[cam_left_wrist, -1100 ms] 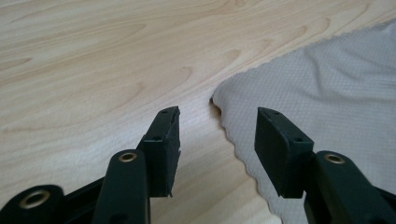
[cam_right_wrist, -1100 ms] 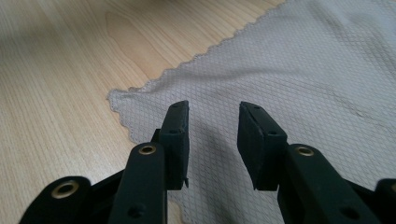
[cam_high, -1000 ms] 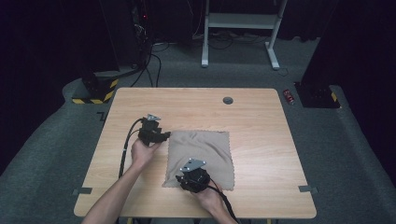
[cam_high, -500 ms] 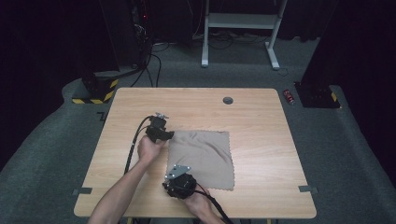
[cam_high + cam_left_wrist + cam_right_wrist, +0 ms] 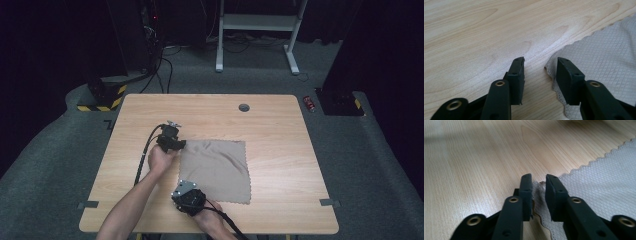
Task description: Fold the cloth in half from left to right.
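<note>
A grey cloth (image 5: 215,167) with scalloped edges lies flat on the wooden table (image 5: 280,130). My left gripper (image 5: 172,142) is at its far left corner. In the left gripper view that gripper (image 5: 541,61) has just been closing, with a clear gap left. The cloth corner (image 5: 550,68) lies between the jaws, beside the right one. My right gripper (image 5: 186,194) is at the cloth's near left corner. In the right gripper view it (image 5: 539,177) has just been closing to a narrow gap, and the cloth corner (image 5: 538,185) lies in that gap, not pinched.
A small dark round hole (image 5: 244,107) sits near the table's far edge. Bare wood runs left of the cloth and to its right. Grey carpet, cables (image 5: 165,70) and a white stand (image 5: 255,30) lie beyond the table.
My right gripper has moved left along the cloth's near edge to its near left corner. My left gripper has shifted slightly right toward the far left corner.
</note>
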### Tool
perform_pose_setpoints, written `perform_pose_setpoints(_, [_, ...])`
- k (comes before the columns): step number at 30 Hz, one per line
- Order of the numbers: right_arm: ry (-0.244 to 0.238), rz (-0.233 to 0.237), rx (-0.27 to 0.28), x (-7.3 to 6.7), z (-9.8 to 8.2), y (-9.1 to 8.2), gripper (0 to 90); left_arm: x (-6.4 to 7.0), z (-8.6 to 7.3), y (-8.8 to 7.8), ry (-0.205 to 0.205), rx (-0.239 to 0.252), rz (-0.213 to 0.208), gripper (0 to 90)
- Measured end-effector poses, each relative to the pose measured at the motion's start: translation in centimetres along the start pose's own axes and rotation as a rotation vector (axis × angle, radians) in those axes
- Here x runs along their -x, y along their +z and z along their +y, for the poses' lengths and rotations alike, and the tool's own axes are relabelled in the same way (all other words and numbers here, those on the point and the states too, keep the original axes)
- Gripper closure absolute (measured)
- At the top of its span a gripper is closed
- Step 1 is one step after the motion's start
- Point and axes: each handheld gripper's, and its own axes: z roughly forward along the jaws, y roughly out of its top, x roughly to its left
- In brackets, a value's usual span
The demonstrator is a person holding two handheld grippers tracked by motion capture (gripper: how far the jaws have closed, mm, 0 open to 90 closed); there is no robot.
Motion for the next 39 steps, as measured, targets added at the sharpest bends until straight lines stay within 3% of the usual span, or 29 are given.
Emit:
perform_pose_setpoints(4, [-0.027, -0.026, -0.003, -0.3, 0.0, -0.1, 82.8, 0.3, 0.1, 0.1, 0.011, 0.004, -0.006, 65.5])
perform_pose_setpoints(9, [-0.028, -0.047, -0.003, -0.4, 0.0, 0.0, 87.8, 0.7, 0.5, 0.1, 0.044, -0.014, -0.025, 78.5])
perform_pose_setpoints(13, [-0.035, -0.058, -0.011, -0.5, 0.1, 0.0, 89.0, 0.9, 0.6, 0.2, 0.047, -0.017, -0.045, 88.5])
perform_pose_setpoints(15, [-0.036, -0.058, -0.014, -0.5, 0.1, -0.1, 89.4, 0.9, 0.8, 0.2, 0.053, -0.026, -0.049, 89.2])
perform_pose_setpoints(16, [-0.028, -0.035, -0.012, -0.3, 0.2, 0.0, 89.5, 0.8, 0.9, 0.2, 0.050, -0.031, -0.057, 89.5])
perform_pose_setpoints(27, [0.000, -0.017, 0.014, -0.1, 0.9, -0.9, 89.8, -0.3, 1.2, -0.9, 0.014, 0.002, -0.100, 89.7])
perform_pose_setpoints(39, [0.000, 0.024, 0.051, -0.5, 2.6, -1.3, 89.8, -1.9, 1.0, -2.5, 0.023, 0.012, -0.093, 89.8])
